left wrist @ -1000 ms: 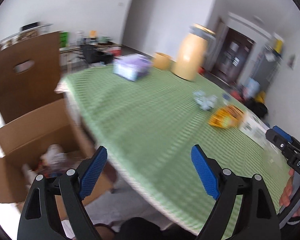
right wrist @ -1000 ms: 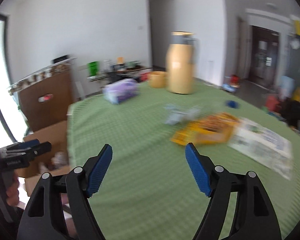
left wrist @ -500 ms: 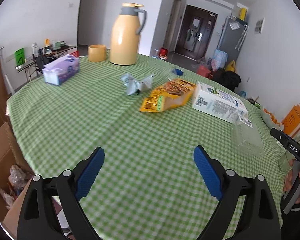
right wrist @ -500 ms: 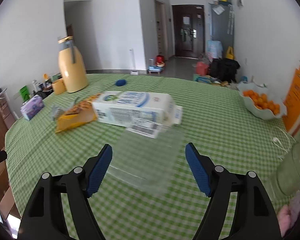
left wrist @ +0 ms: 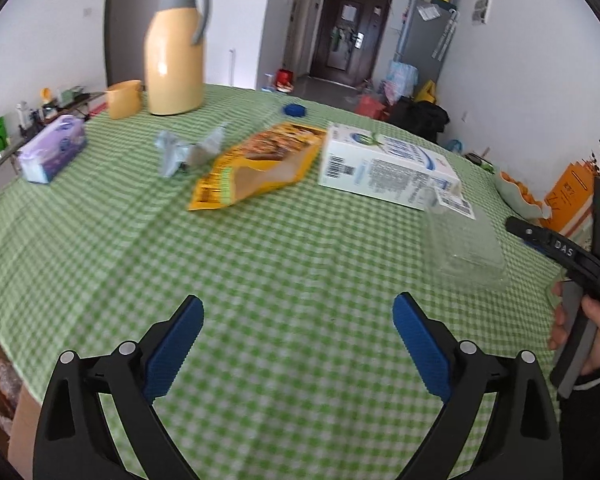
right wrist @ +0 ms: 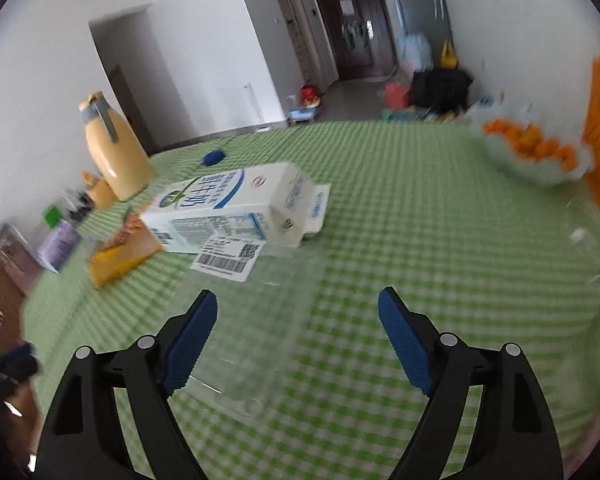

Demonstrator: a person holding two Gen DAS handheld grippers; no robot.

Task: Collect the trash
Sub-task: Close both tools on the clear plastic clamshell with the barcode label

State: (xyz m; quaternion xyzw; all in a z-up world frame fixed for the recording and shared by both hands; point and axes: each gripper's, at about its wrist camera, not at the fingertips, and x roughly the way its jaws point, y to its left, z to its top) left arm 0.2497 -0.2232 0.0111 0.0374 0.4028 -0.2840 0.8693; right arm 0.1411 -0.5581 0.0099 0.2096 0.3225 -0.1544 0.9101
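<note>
On the green checked table lie a yellow snack bag [left wrist: 256,168], a white milk carton [left wrist: 384,168] [right wrist: 228,208], a crumpled grey wrapper [left wrist: 188,152], a blue cap [left wrist: 294,110] and a clear plastic container [left wrist: 464,244] [right wrist: 256,332]. My left gripper [left wrist: 296,304] hovers over bare cloth short of the bag, its jaws opening with nothing between them. My right gripper [right wrist: 296,300], also opening, hangs over the blurred clear container, which lies between the fingers without the pads pressing it. The right gripper [left wrist: 560,248] shows at the right edge in a hand [left wrist: 592,328].
A yellow thermos [left wrist: 176,48], a yellow cup [left wrist: 124,98] and a purple tissue pack [left wrist: 52,154] stand at the far left. A bowl of oranges [right wrist: 536,152] sits at the right rim. A cardboard box [left wrist: 20,420] with trash stands below the table's left edge.
Both views have swung right, away from the cardboard box and chair, across the table. The left now faces the bag and carton; the right has closed in over the clear container and rolled.
</note>
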